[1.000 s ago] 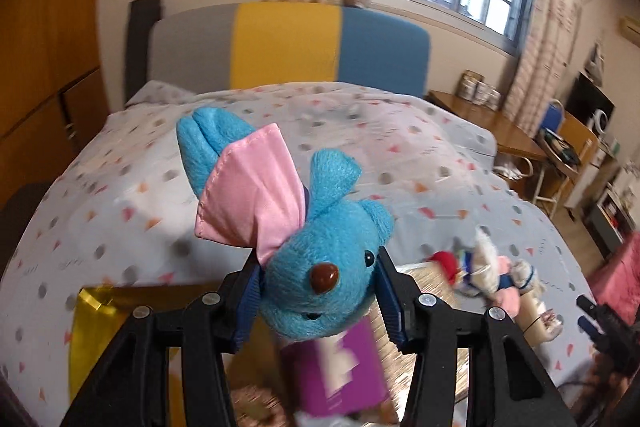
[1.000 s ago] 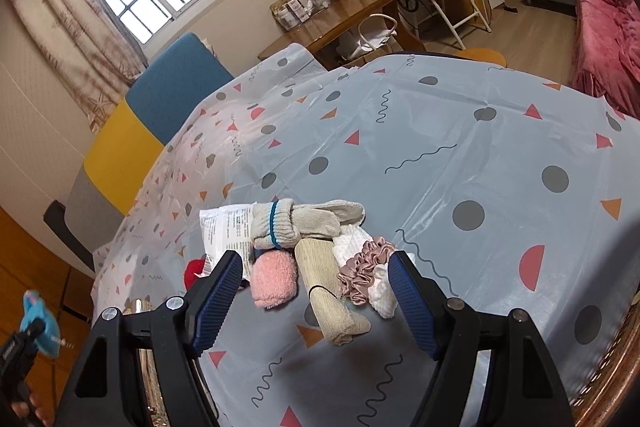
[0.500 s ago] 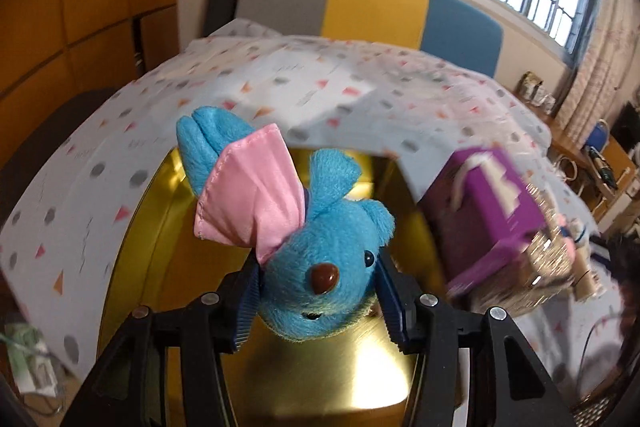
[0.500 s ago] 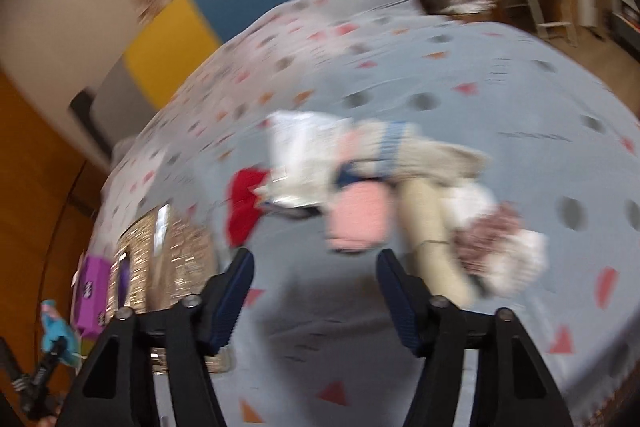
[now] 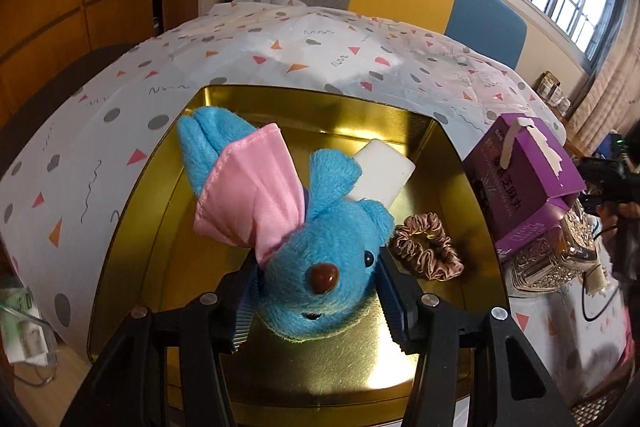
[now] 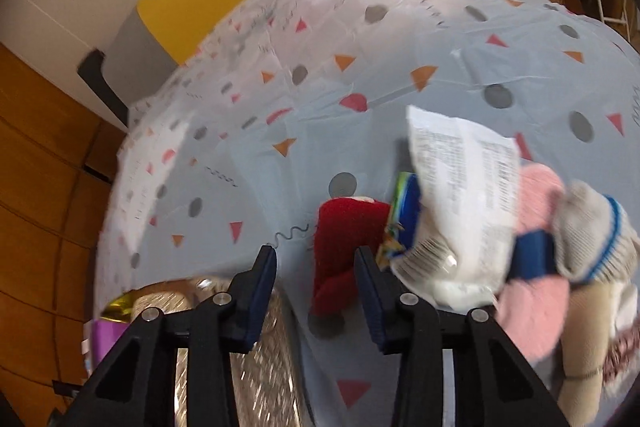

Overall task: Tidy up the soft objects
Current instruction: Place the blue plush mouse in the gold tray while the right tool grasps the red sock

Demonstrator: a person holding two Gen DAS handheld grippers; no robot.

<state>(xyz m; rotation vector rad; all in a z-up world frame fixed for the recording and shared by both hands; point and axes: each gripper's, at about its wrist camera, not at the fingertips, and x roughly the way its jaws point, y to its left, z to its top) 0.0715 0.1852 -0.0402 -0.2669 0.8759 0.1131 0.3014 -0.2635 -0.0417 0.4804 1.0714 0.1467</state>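
Left wrist view: the left gripper point(image 5: 318, 293) is clamped on a blue plush toy point(image 5: 320, 267), both blue-padded fingers point(image 5: 390, 301) pressed into the sides of its head; the brown nose faces the camera, a pink satin ear point(image 5: 252, 195) fans up and to the left of the fingers, a blue ear point(image 5: 208, 139) stands behind it; the toy hangs over a gold tin tray point(image 5: 132, 227) that fills the ground beyond and below the fingers; in the tray, ahead of the right finger, lies a dusty-pink scrunchie point(image 5: 426, 247); farther ahead, partly hidden by the toy's head, a white block point(image 5: 380, 175) rests on the tray floor; right of the fingers, outside the tray, a purple box point(image 5: 524, 183) sits tilted on a glittery ornate box point(image 5: 548, 259); the tray stands on a patterned tablecloth point(image 5: 280, 39).

Right wrist view (blurred): the right gripper point(image 6: 316, 291) holds nothing, its fingers point(image 6: 370, 299) standing moderately apart; between and just beyond the fingertips lies a red soft item point(image 6: 344, 243) on the cloth, whether touched I cannot tell; right of the fingers, a heap: a white printed packet point(image 6: 464, 187), a pink fuzzy piece point(image 6: 532, 307), a grey knit sock point(image 6: 592, 235) with blue stripes, a beige sock point(image 6: 588, 347); left of the fingers, low, the glittery box surface.
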